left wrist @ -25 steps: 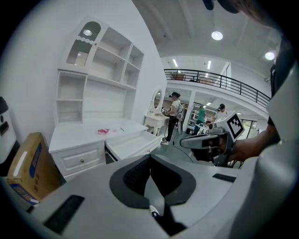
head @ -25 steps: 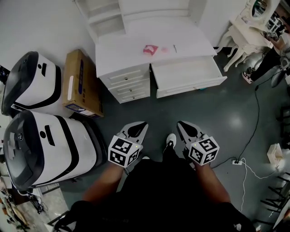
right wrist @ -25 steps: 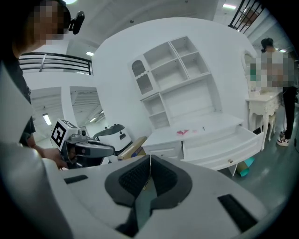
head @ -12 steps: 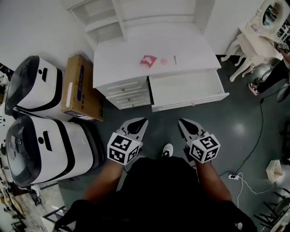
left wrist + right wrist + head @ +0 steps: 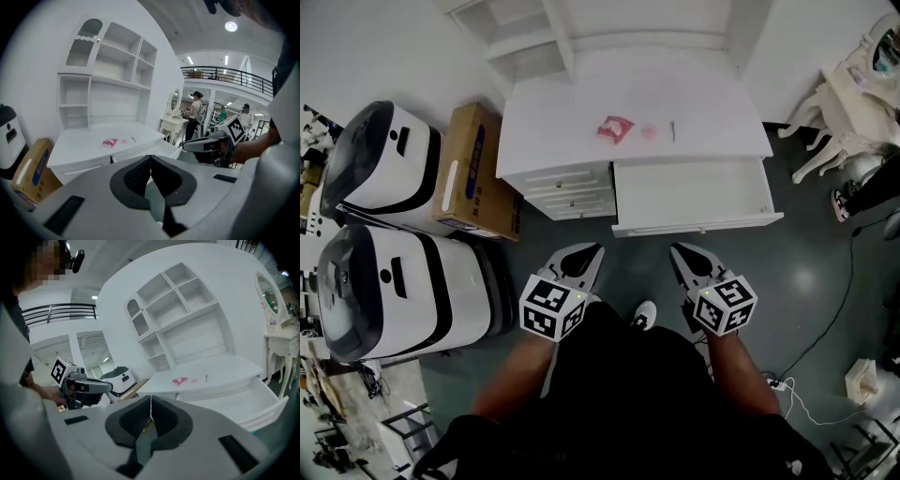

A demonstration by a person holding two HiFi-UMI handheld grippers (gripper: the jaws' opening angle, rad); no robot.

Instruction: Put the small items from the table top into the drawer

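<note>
The tabletop (image 5: 553, 122) and open drawer (image 5: 694, 187) sit nearer me than a second ago; my left gripper (image 5: 589, 251) and right gripper (image 5: 679, 251) hover side by side, fingers pressed together, empty.

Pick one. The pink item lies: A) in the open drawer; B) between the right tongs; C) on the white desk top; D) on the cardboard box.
C: the pink item lies on the desk top, behind the open drawer; the left tongs and right tongs are shut, empty, and well short of it.
</note>
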